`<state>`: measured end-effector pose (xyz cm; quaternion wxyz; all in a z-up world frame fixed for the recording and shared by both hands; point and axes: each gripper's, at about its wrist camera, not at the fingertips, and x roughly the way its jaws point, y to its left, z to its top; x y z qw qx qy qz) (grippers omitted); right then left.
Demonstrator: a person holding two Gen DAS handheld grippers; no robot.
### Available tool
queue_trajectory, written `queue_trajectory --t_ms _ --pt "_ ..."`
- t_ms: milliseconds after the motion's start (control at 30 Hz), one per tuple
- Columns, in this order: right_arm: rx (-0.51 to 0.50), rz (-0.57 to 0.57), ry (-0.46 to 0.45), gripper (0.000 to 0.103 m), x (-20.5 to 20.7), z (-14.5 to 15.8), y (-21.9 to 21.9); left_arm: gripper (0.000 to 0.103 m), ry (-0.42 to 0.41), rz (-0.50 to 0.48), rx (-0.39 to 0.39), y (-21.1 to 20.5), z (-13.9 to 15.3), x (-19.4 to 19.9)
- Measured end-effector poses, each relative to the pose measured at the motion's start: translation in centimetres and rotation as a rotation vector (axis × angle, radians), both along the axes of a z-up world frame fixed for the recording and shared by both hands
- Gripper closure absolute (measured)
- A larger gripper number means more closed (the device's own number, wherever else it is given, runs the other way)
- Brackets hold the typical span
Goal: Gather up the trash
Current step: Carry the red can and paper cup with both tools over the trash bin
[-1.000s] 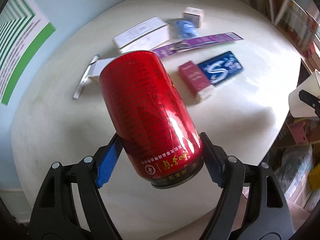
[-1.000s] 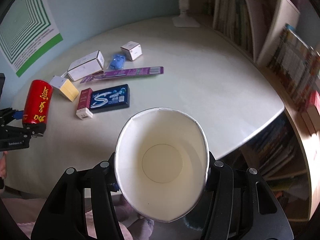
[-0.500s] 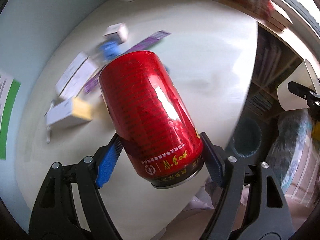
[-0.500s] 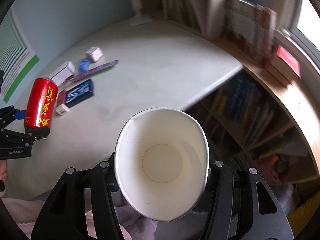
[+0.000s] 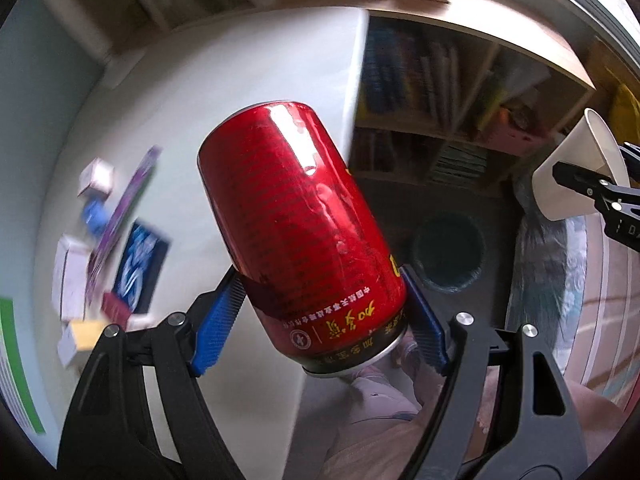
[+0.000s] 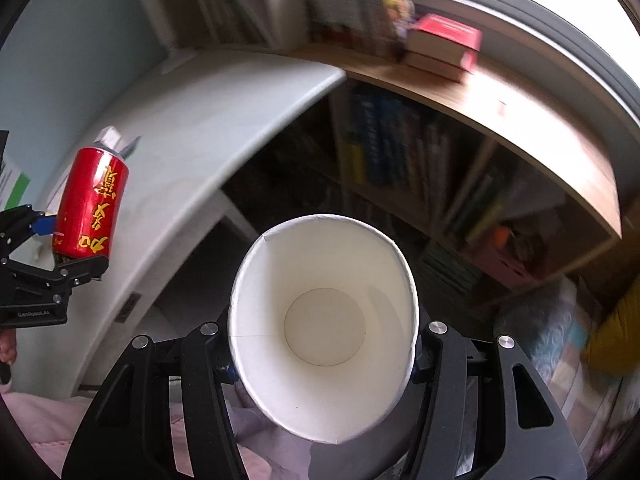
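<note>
One white table (image 5: pixel 224 92) lies behind the left gripper (image 5: pixel 320 320), whose blue pads clamp one red drink can (image 5: pixel 296 224) near its lower end, the can leaning away from the fingers. One dark round bin (image 5: pixel 447 254) sits just right of that can, below. The right gripper (image 6: pixel 322 354) clamps one empty white paper cup (image 6: pixel 324 320). About seven blurred small packets (image 5: pixel 140 256) lie left of the can.

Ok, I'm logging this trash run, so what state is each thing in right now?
Red can: clamped in left tongs, tilted, off the table.
Paper cup: empty, gripped by right tongs.
Trash bin: open-topped, on the floor.
Boxes and wrappers: lying on the table.
</note>
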<state>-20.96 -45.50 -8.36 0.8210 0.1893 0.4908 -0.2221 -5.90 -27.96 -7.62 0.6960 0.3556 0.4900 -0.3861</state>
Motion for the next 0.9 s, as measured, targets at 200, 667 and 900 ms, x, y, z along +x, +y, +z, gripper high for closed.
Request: queue_trajectory --t_ms 200,667,900 --pt "0.021 -0.103 0.019 0.046 -3.9 -1.2 -2.3 0.029 0.007 -0.133 0.032 -4.1 -1.6 -3.4" --pt "0.136 -0.329 0.058 0.046 -12.8 -6.5 -5.1 0.029 0.029 -0.437 0.164 -11.8 -7.6 -12.3" --pt "0.214 -0.412 0.048 0.046 -15.5 -10.3 -6.1 0.029 0.077 -0.535 0.246 -14.2 -12.3 -15.6"
